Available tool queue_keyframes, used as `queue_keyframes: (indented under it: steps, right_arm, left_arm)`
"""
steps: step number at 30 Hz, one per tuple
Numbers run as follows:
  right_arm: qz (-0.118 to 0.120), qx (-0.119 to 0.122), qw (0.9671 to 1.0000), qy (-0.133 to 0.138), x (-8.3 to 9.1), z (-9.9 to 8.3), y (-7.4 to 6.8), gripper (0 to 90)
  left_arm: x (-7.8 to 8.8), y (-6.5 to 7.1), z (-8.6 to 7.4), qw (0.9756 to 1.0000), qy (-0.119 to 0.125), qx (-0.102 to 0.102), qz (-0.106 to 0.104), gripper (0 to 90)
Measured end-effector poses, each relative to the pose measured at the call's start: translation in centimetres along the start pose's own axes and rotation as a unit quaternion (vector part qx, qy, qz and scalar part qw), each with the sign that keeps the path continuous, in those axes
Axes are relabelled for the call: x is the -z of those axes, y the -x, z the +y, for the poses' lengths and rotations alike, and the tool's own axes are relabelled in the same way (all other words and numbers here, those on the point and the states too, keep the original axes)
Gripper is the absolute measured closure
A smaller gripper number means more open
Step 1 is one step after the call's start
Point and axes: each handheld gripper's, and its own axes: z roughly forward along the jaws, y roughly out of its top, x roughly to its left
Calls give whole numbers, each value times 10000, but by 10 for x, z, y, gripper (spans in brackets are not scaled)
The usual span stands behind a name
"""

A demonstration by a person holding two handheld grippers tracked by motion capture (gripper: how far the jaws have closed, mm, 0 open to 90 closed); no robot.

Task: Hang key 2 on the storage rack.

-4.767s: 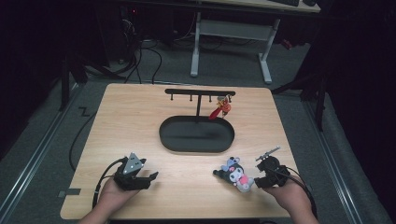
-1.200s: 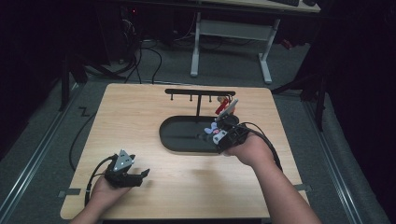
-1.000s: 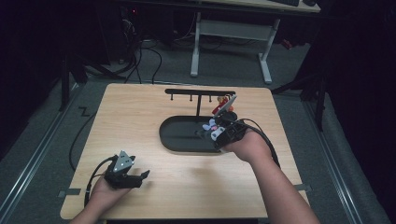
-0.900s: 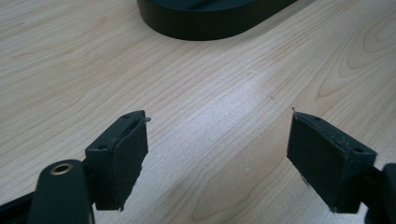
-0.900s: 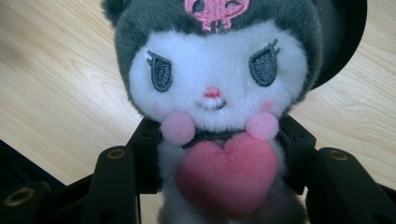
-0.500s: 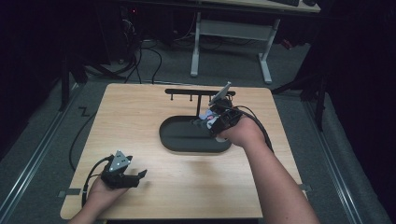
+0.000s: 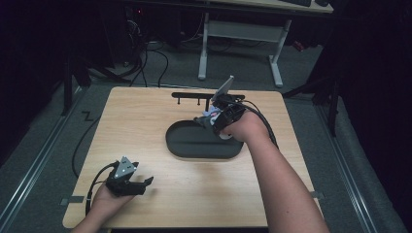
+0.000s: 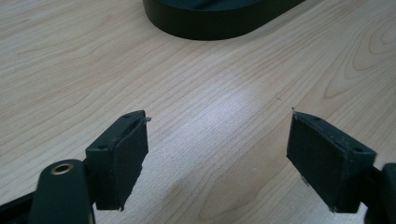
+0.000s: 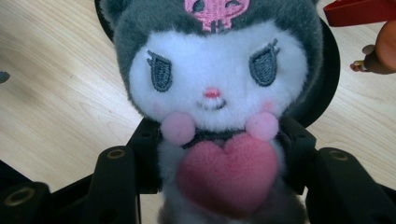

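A small plush toy (image 9: 215, 93) with a white face, grey hood and pink heart sits between the jaws of my right gripper (image 9: 217, 154), which is shut on its body. In the high view that right gripper (image 7: 214, 119) holds the plush toy (image 7: 210, 116) above the far right part of the black oval tray (image 7: 194, 143), close under the black hook rack (image 7: 194, 95). My left gripper (image 7: 143, 183) rests near the table's front left corner. Its jaws stand open over bare wood, with nothing between the pads (image 8: 122, 156).
The black rack stands behind the tray with small hooks under its bar. A red and orange charm (image 9: 369, 28) hangs at the upper right of the right gripper view. The tray's dark wall (image 8: 219, 23) lies ahead of the left gripper. Cables trail from both grippers.
My right gripper has carried the plush toy from the tray's right side up and toward the rack's bar. The left gripper has stayed where it was.
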Motion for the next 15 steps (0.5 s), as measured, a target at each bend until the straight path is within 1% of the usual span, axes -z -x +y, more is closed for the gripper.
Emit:
queue_keyframes:
  steps: [3,7,8,9,11,12,13,15]
  right_arm:
    - [-71,0,10000,-24,-1,4,1,469]
    - [-108,7,9999,-19,-2,9,1,468]
    - [-136,-48,9999,-13,-1,11,0,469]
    - [-146,-11,9999,8,-1,12,1,468]
    - [-152,-19,9999,18,0,15,-1,468]
    - [-188,25,9998,21,0,17,-2,469]
    - [-191,-8,9998,15,0,18,-3,468]
    - [-212,29,9998,10,-2,20,-3,469]
  left_arm:
    - [0,0,0,10000,-8,14,-8,212]
    - [0,-1,0,10000,13,33,-1,212]
    - [0,-1,0,10000,9,36,-6,212]
    - [0,-1,0,10000,10,41,-17,212]
    - [0,-1,0,10000,-9,33,-39,211]
    - [0,-1,0,10000,-14,25,-44,212]
    - [0,-1,0,10000,-17,24,-49,212]
    - [0,0,0,10000,-16,14,-54,212]
